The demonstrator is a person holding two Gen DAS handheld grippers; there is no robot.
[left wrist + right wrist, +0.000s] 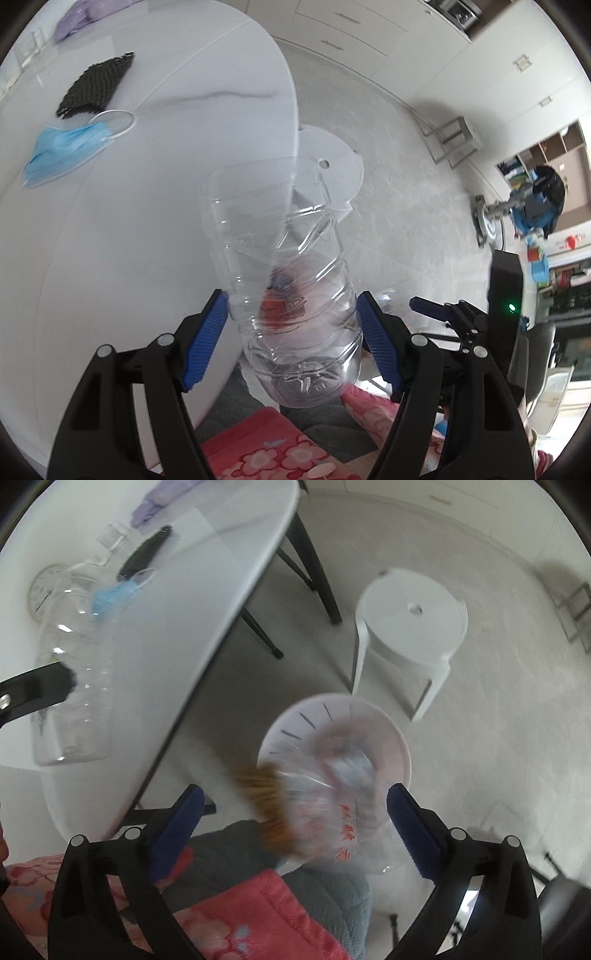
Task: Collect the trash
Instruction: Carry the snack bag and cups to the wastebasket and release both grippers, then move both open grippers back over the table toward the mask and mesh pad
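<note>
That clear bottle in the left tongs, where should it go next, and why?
Probably across to the white bin on the floor beside the table. The left tongs are clamped on the empty clear bottle, still above the table edge, while the right tongs stand open over the bin with a blurred wrapper between them.

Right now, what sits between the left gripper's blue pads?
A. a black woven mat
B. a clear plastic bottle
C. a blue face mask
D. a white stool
B: in the left wrist view the clear plastic bottle is clamped between the left gripper's blue pads, while the face mask lies on the table.
</note>
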